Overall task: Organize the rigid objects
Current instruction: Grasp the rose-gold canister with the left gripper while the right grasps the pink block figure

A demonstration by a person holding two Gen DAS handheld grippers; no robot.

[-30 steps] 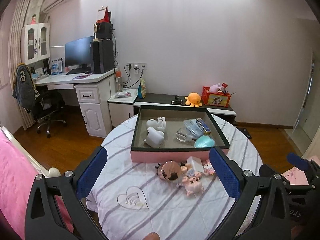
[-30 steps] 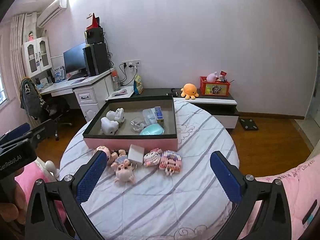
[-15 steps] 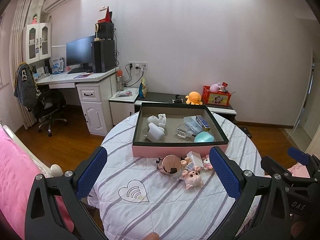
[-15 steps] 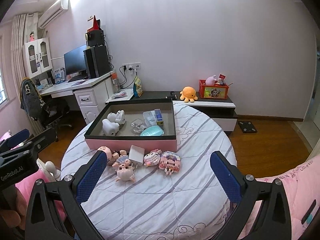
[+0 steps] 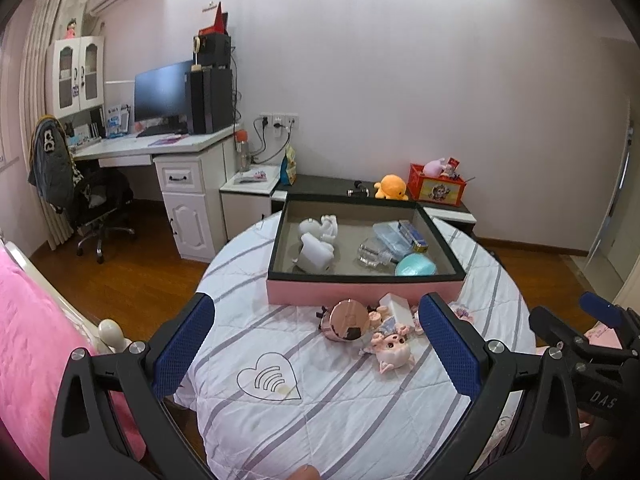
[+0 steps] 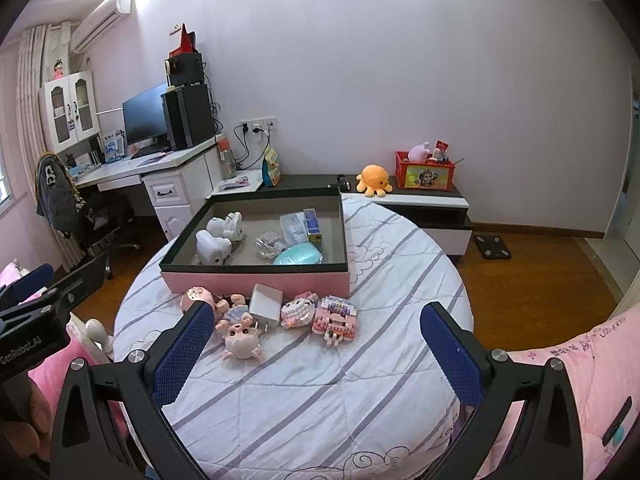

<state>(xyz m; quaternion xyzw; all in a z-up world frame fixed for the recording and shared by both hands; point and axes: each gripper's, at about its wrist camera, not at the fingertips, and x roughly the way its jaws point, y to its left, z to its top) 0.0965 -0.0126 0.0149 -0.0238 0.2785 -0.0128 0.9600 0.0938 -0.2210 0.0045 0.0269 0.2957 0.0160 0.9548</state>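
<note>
We've pulled both grippers back a bit, left gripper (image 5: pixel 316 350) and right gripper (image 6: pixel 316 350) both wide open, empty. Toys (image 6: pixel 280 316) still sit on the tabletop (image 6: pixel 320 392) just near of the pink box (image 6: pixel 256 280), so nothing's grabbed yet.

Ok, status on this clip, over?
Left tongs open, empty. Right tongs open, empty. Toys loose before pink box. Path clear.
</note>
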